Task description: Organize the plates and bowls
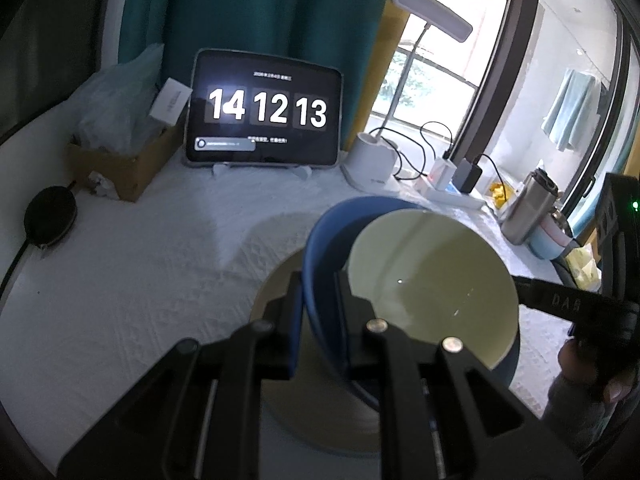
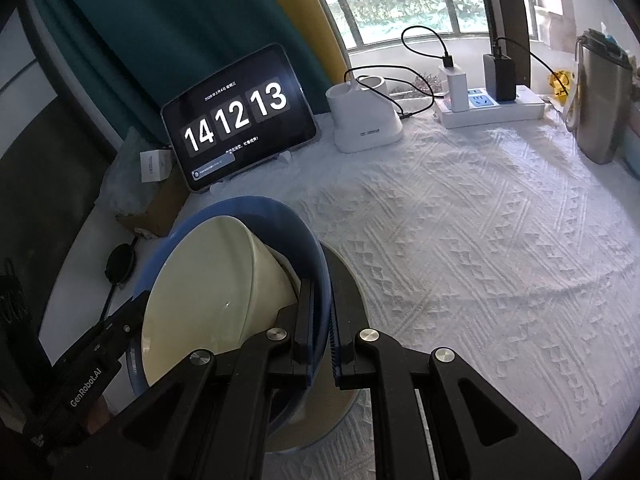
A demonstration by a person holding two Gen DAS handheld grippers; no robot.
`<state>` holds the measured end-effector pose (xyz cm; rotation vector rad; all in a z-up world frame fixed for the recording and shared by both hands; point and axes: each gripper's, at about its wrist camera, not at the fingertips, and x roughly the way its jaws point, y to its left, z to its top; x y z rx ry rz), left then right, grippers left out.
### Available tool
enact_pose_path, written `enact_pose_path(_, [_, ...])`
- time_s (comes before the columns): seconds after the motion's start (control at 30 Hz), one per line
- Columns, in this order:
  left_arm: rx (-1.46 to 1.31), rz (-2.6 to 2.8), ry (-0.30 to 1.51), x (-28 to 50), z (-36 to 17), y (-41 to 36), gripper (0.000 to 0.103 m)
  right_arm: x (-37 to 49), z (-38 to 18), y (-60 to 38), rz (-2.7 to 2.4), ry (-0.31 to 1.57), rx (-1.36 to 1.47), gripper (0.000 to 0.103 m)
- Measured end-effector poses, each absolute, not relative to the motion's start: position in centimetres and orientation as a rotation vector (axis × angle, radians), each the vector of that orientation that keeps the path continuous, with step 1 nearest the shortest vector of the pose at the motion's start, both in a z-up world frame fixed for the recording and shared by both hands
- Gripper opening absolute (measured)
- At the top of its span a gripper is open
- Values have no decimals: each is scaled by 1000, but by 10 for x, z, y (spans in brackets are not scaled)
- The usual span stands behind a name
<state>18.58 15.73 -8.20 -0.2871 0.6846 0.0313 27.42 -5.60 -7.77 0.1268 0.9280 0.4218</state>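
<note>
While the blue bowl [image 2: 256, 216] (a cream bowl [image 2: 208, 280] nested inside) is clamped at opposite rims by the left tongs [image 1: 316, 312] and right tongs [image 2: 322, 328], it is held tilted directly above the plate [image 2: 348, 280] on the table [image 2: 480, 240].

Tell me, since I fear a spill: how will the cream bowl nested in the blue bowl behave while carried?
The cream bowl sits loose and tilted inside the blue bowl, so it may slide or tip out. Its glossy surface looks slippery, probably breakable. Both claws pinch only the blue rim.
</note>
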Motion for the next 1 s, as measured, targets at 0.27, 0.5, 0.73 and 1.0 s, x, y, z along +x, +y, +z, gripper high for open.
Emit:
enact_pose_path(0.27, [-287,35,685,184,-84,160,14,272,-79,-54,418,921,113,11])
enact_pose_path(0.5, [-259,63,682,182,-83,156,18,267,-78,-51,406,898,83,11])
enact_pose_path(0.73, [-253,80,687,179,-83,154,18,263,-78,-52,391,889,59,15])
enact_pose_path(1.0, [-232,97,673,168,-81,150,19,255,-75,-60,364,877,55,32])
